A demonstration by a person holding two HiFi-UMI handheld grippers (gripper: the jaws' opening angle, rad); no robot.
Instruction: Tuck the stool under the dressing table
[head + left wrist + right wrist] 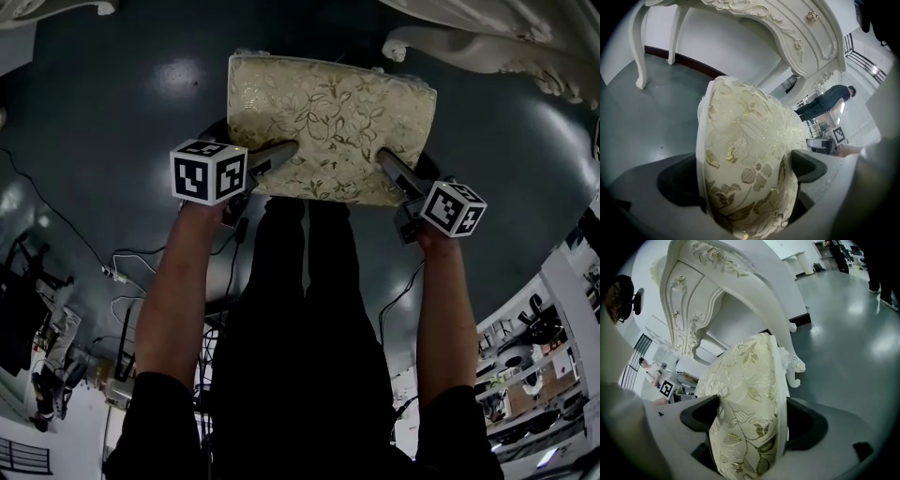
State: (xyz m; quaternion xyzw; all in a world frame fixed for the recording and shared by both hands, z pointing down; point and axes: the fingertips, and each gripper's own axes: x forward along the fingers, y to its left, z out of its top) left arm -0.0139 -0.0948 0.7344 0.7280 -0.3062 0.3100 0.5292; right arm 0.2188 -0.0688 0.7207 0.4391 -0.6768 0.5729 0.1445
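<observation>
The job has hardly begun. The left gripper [279, 156] is biting on the near edge of the stool [328, 117], and its jaws press into the soft flowery seat. The stool sits just ahead of both grippers, out on the bare dark floor [122, 112], and is not under anything yet. The right gripper [388, 165] is at the same near edge, further along. Its jaws are spread as wide as they go, with the seat edge between them, and they do not seem to squeeze it. So it likely has to close first. Then the stool has to be pushed away from the grippers, all the way in under the dressing table [487, 52]. The table stands past the far side of the stool, ahead of the right gripper and off to its right. Its curly white leg [794, 363] stands close by the stool's far corner, so the stool could bump it going in. Some cables [120, 272] lie on the floor behind the left gripper, out of the way. A person [824, 104] stands far off past the table.
</observation>
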